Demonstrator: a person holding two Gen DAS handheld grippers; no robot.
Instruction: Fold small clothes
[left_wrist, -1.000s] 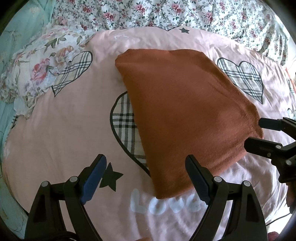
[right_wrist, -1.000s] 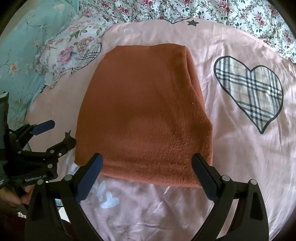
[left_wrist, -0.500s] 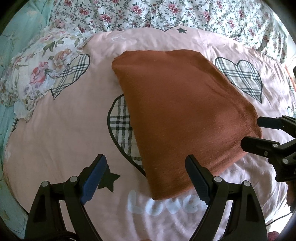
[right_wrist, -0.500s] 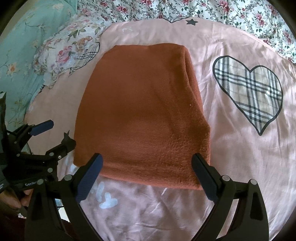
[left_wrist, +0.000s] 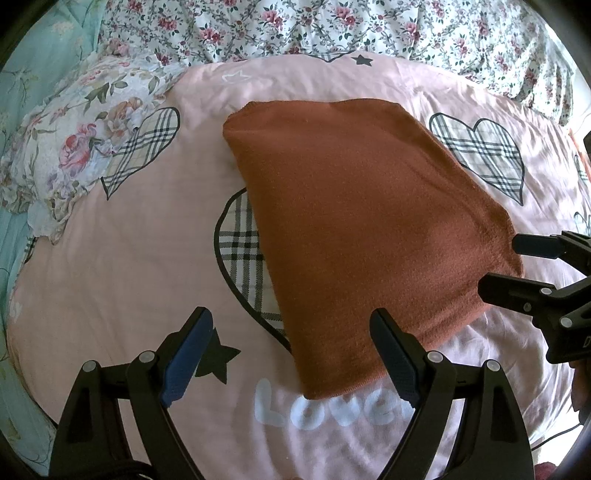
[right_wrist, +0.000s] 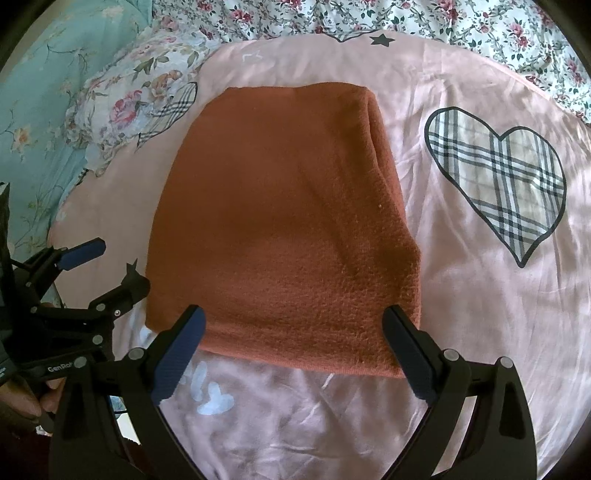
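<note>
- Left tongs (left_wrist: 291, 356): released, wide apart, holding nothing; hovering over the near-left corner of the folded cloth (left_wrist: 369, 236), its right finger (left_wrist: 393, 354) over the cloth's near edge.
- Right tongs (right_wrist: 293, 354): also released and empty, straddling the cloth's near edge, not pinching it as far as visible.
- Each pair shows in the other's view: right tongs just beside the cloth's near-right corner, left tongs just beside its near-left corner.
- Cloth: rust-orange knit, folded into a thick rectangle with layered edges along its right side; lies flat on the pink bed sheet (right_wrist: 480, 295), covering part of a plaid heart (left_wrist: 240, 254) print.
- Change over the last second: barely any. Left view drifted slightly, cloth shape and place unchanged, both tongs stayed spread.
- Judgement: fold looks done or nearly so; next is either one more fold from the near edge or pulling away.
- Floral pillow (left_wrist: 74, 147) well left of the cloth.
</note>
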